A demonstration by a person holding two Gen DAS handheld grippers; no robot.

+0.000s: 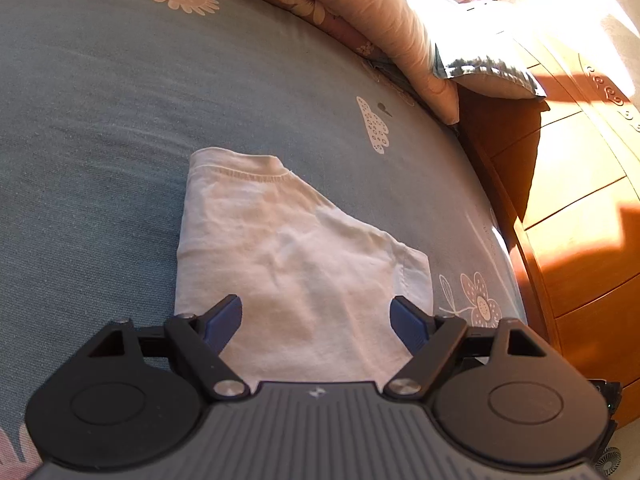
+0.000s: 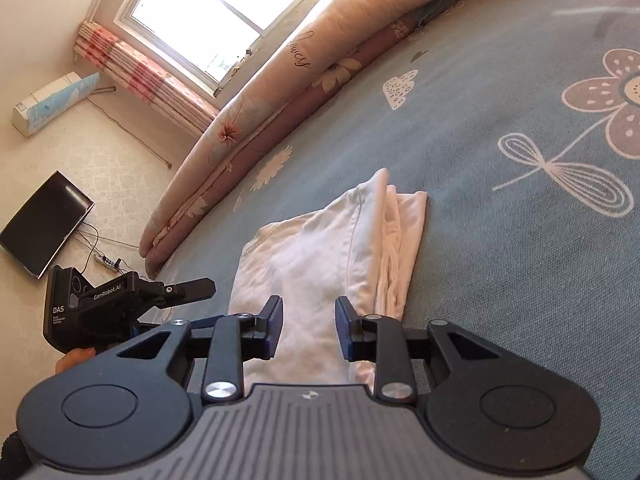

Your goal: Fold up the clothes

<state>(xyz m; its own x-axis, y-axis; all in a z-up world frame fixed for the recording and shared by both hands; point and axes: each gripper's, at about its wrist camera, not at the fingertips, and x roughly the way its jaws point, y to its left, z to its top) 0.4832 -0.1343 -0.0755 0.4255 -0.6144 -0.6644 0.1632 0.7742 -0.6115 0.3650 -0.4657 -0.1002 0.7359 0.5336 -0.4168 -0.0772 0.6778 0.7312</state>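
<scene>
White cotton garment (image 1: 288, 248), folded w/ stitched hem and soft creases, is lying flat on teal flower-print bedsheet (image 1: 100, 120), wide bare sheet around it. Left gripper (image 1: 316, 320) is hovering over its near edge, jaws standing wide apart, nothing pinched. Right gripper (image 2: 308, 324) is sitting above the cloth's layered edge, jaws partly apart, not clamping. Rolled pink quilt (image 2: 256, 96) is bordering the far side; wood bed frame (image 1: 580, 208) is edging the sheet
</scene>
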